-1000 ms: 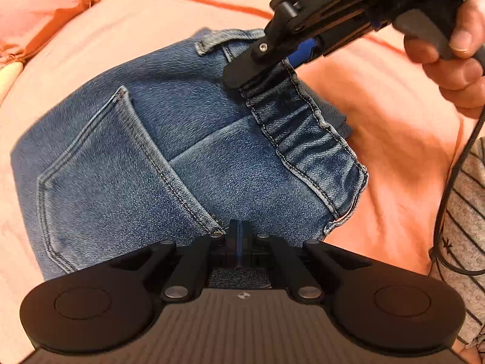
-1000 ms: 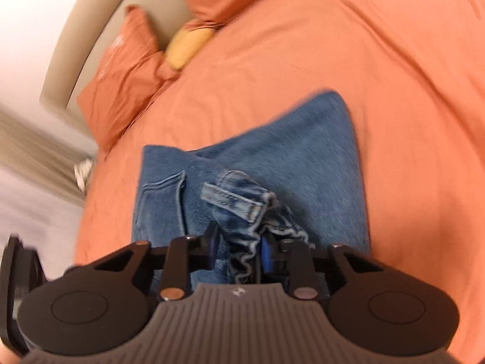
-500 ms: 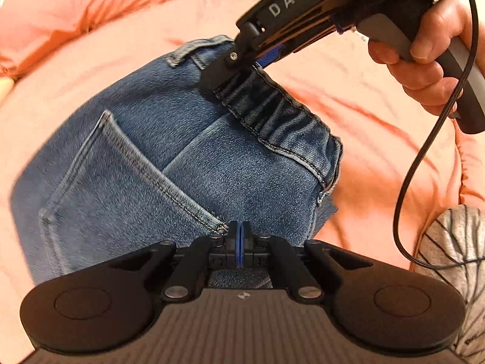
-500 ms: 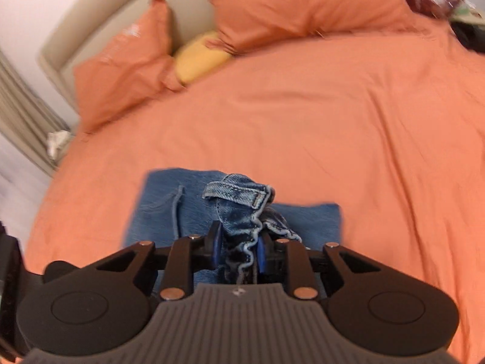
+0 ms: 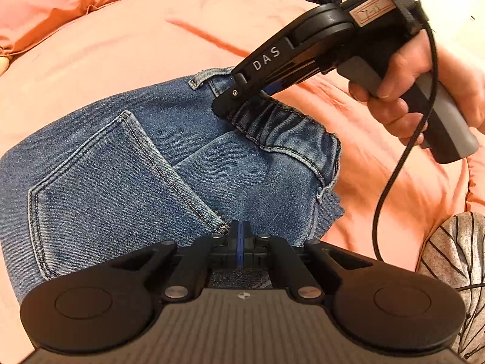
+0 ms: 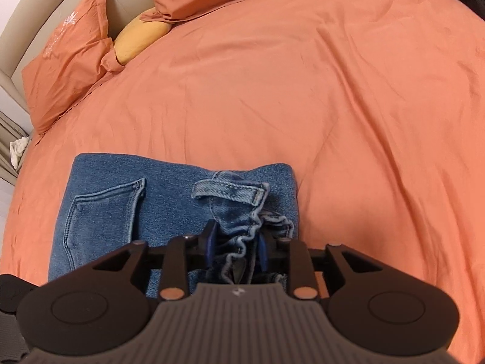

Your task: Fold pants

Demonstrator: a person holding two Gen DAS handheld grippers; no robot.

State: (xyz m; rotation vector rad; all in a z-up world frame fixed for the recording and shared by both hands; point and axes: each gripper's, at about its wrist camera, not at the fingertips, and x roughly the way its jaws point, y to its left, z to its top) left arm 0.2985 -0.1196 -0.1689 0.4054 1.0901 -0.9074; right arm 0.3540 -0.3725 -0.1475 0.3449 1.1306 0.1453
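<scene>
On the orange bedsheet (image 6: 303,91) I've got the jeans (image 5: 127,170) lying in a folded stack, back pocket (image 5: 100,188) facing up, down at the near edge of the bed. My left gripper (image 5: 240,236) has its jaws pressed fully together, the blue pads meeting right at the denim's near edge by the pocket corner; honestly can't tell from here whether any cloth is pinched between them.

My right gripper (image 6: 235,248) sits over the gathered elastic waistband (image 6: 242,242). Its jaws have just been spreading, and the bunched waistband with its belt loop (image 6: 227,192) is between the blue pads, which now look a bit clear of the fabric on both sides, so I'd call that a loose hold at best. From the left camera you can see the right hand (image 5: 403,91) wrapped around the tool's handle, cable (image 5: 394,176) dangling down, tip planted on the waistband.

Orange pillows (image 6: 66,60) and a yellow one (image 6: 139,38) sit up at the headboard, well away from the jeans.
</scene>
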